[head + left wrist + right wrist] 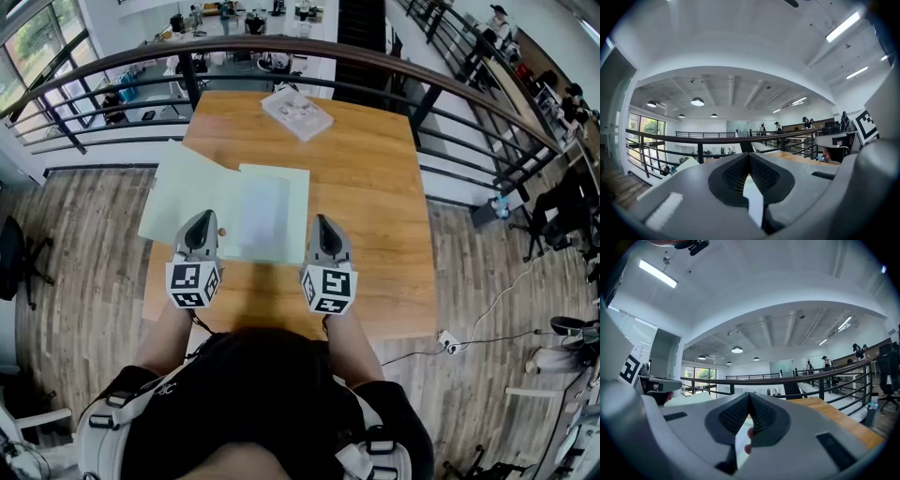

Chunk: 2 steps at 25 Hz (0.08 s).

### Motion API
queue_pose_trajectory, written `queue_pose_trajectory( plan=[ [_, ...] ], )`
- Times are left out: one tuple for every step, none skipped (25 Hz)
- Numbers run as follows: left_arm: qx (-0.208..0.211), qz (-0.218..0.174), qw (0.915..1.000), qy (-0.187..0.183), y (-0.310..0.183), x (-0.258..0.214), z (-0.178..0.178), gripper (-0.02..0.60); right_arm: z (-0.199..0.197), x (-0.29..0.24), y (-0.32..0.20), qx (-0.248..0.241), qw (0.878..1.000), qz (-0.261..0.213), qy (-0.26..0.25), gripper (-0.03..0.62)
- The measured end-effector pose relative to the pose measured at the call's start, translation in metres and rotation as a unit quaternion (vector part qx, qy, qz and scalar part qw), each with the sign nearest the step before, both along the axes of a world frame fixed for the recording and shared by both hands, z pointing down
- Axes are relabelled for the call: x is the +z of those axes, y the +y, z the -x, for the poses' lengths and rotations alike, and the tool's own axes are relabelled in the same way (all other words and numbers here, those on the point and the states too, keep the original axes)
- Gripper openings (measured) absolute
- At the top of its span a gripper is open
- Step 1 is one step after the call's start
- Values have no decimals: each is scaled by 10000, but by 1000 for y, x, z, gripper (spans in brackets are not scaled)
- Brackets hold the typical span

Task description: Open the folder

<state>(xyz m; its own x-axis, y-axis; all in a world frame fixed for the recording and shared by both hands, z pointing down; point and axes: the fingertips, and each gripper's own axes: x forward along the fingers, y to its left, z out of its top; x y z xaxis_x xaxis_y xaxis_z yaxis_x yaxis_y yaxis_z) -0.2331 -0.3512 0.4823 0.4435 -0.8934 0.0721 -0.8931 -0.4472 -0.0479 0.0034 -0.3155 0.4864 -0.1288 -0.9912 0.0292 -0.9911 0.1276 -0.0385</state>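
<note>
Folder [187, 192] spread open, closed left tool [200, 218] over it, closed right tool [322, 219] beside.

No words, brand names or numbers can be read anywhere. The only signs are black-and-white square markers on the cubes of the left hand-held gripper [200, 219] and the right hand-held gripper [322, 223]. The print on the packet [296, 112] at the far tabletop [375, 187] edge is too small to read.
</note>
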Motion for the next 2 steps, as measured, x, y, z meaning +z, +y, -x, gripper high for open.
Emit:
queue_pose_trajectory(
  plan=[
    [13,3,10000,5,0,0,0,3,1,0,0,-5,10000,2,-6,5],
    [26,9,10000,11,1,0,-1,3,1,0,0,-11,10000,3,-12,5]
  ],
)
